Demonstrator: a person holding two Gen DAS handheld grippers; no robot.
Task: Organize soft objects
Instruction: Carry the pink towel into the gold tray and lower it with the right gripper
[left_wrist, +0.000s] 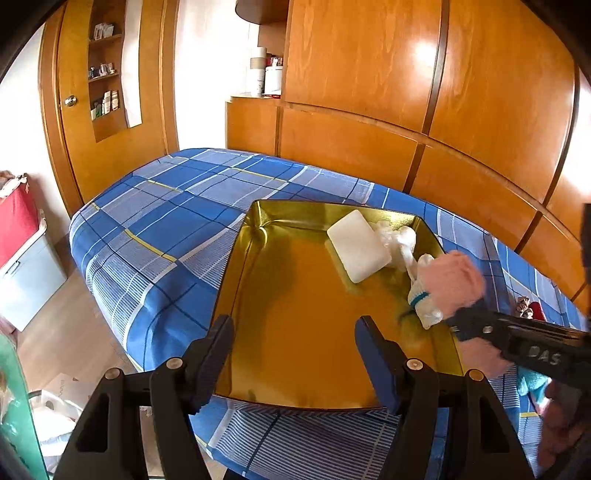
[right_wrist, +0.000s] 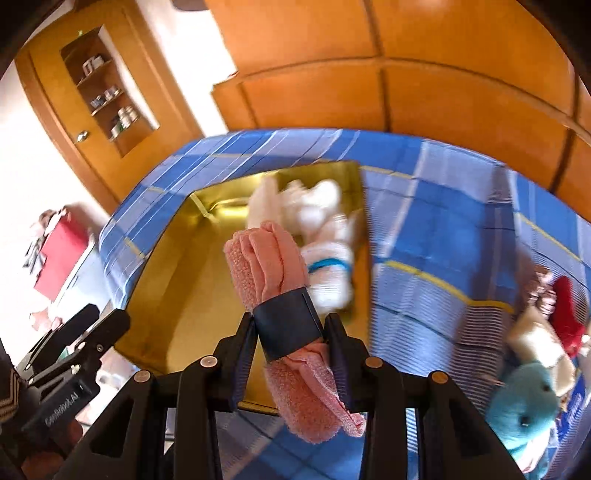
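Observation:
A gold tray (left_wrist: 280, 295) lies on the blue plaid bed. At its far right sit a white foam block (left_wrist: 358, 251), a crumpled clear bag (left_wrist: 397, 236) and a white sock with a blue stripe (left_wrist: 424, 299). My right gripper (right_wrist: 290, 332) is shut on a rolled pink towel (right_wrist: 269, 266) with a dark band around it. It holds the towel in the air over the tray's (right_wrist: 166, 295) right edge, beside the sock (right_wrist: 328, 273). In the left wrist view the pink towel (left_wrist: 456, 280) and right gripper (left_wrist: 469, 325) come in from the right. My left gripper (left_wrist: 295, 365) stands open over the tray's near edge, nothing between its fingers.
More soft things lie on the bed right of the tray: a teal plush toy (right_wrist: 524, 406), a red item (right_wrist: 565, 314) and a beige piece (right_wrist: 535, 339). Wooden wardrobe panels (left_wrist: 406, 92) stand behind the bed. A red box (left_wrist: 14, 218) and the floor are at the left.

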